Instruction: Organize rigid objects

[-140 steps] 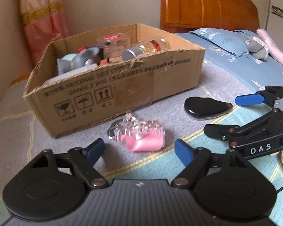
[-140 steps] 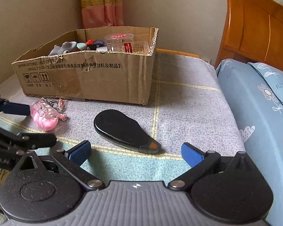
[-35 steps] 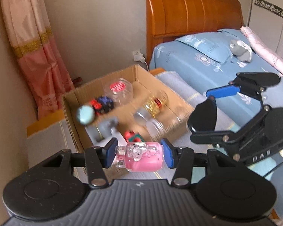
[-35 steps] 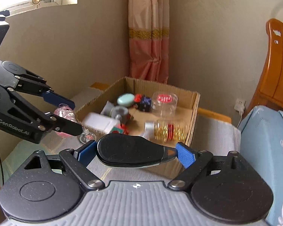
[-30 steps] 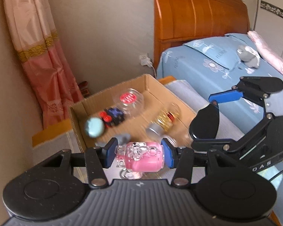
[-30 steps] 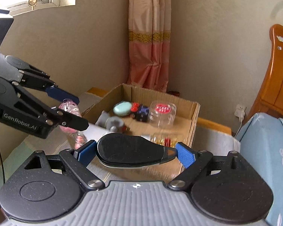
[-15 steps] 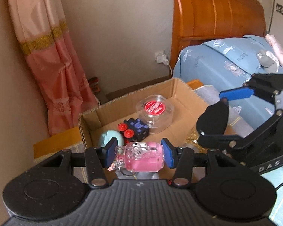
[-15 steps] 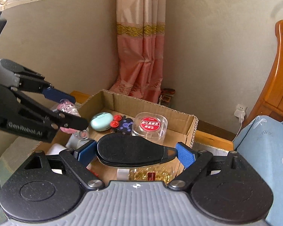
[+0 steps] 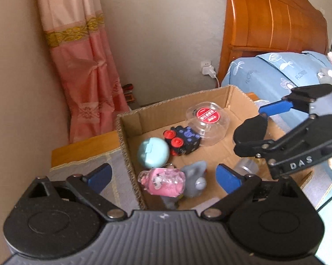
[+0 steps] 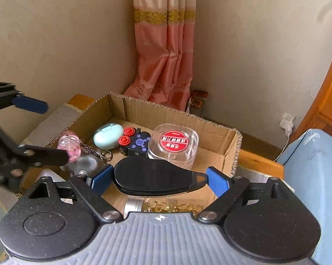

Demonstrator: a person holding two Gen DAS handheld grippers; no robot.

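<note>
The pink keychain charm [image 9: 162, 182] has just dropped from the left claw [image 9: 163, 176], now spread wide, into the cardboard box [image 9: 130, 137] at its 7 o'clock corner. The right claw [image 10: 157, 180] still grips the black case [image 10: 152, 177] above the box; judging by that, its release comes next. Pink curtain [image 10: 166, 50] and wooden headboard [image 9: 272, 33] stand behind.

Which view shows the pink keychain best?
Left wrist: the pink keychain lies whole between the open left gripper fingers, inside the box. Right wrist shows it small, partly hidden behind a left finger, chain trailing.
</note>
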